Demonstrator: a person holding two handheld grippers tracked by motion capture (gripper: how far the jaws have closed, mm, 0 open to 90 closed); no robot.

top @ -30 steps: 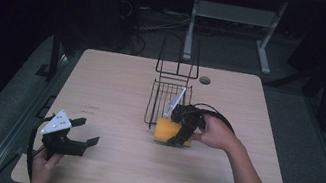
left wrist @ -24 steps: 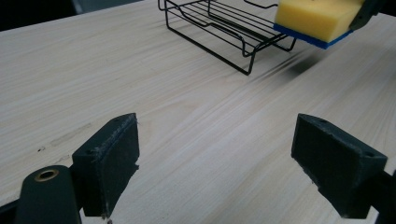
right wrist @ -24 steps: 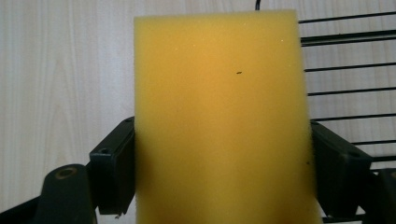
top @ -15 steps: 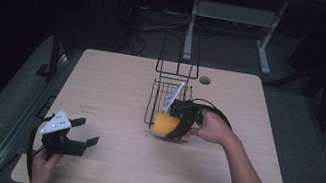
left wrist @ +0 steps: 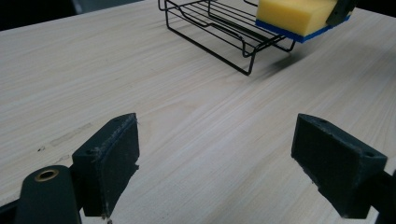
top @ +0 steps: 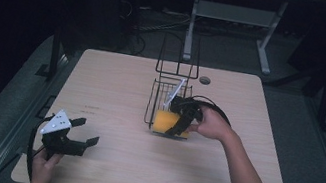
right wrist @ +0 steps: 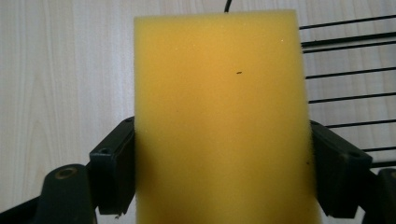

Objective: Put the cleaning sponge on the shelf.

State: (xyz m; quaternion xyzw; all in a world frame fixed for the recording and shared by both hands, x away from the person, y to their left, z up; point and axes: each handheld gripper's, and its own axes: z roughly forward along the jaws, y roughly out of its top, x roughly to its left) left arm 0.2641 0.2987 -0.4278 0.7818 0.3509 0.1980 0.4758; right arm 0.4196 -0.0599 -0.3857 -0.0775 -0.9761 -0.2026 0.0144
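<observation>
Jaws of the right gripper clamp a yellow rectangular foam sponge with a blue underside at the near edge of the black wire basket on the pale wooden tabletop. Left gripper rests wide open and empty near the tabletop's front left corner.

Overhead view, two close table-level views
</observation>
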